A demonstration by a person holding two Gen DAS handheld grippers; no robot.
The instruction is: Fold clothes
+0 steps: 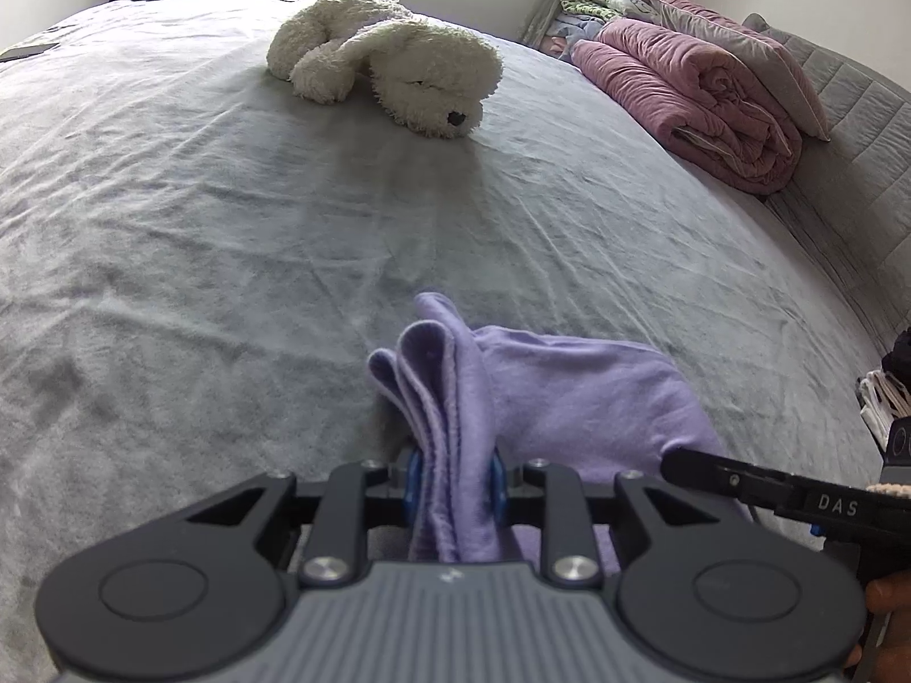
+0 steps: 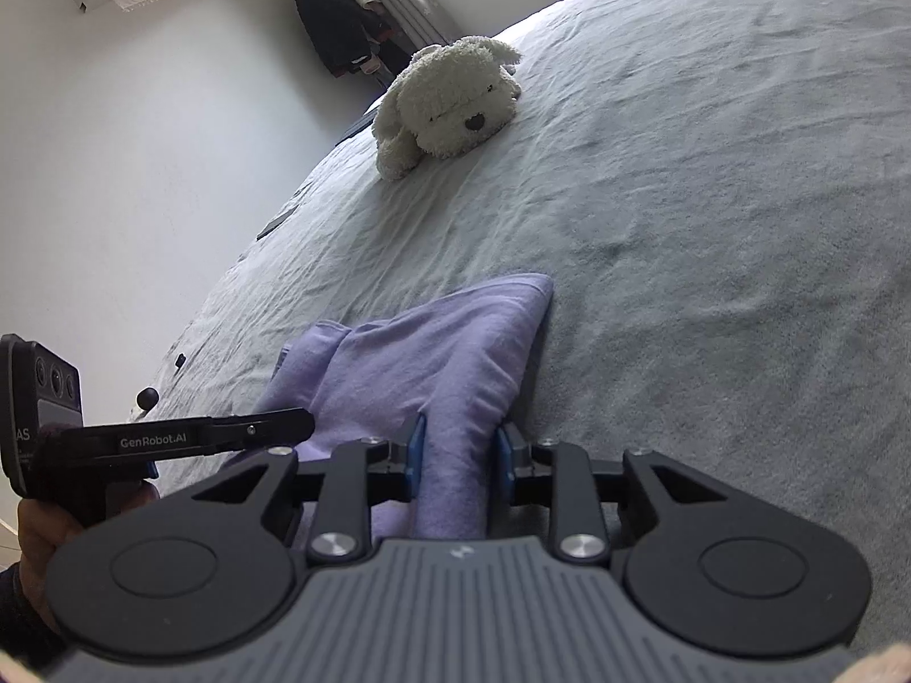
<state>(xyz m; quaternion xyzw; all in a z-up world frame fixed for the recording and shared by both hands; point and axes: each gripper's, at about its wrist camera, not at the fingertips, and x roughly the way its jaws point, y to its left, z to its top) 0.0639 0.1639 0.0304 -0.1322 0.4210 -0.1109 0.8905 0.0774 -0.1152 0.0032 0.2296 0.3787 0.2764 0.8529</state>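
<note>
A: Lilac garment (image 1: pixel 569 393) lying on grey bed (image 1: pixel 228 262), bunching between left gripper (image 1: pixel 454 481) pads.
B: Right gripper (image 2: pixel 459 455) also clamping it; plush dog (image 2: pixel 450 102) sitting well ahead.

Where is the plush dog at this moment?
The plush dog lies on the grey bed sheet, far beyond the purple garment; upper centre in the left wrist view, left of the rolled pink quilt.

"GenRobot.AI" on left gripper (image 2: pixel 296 427) ("DAS", right gripper (image 1: pixel 677 458)).
</note>
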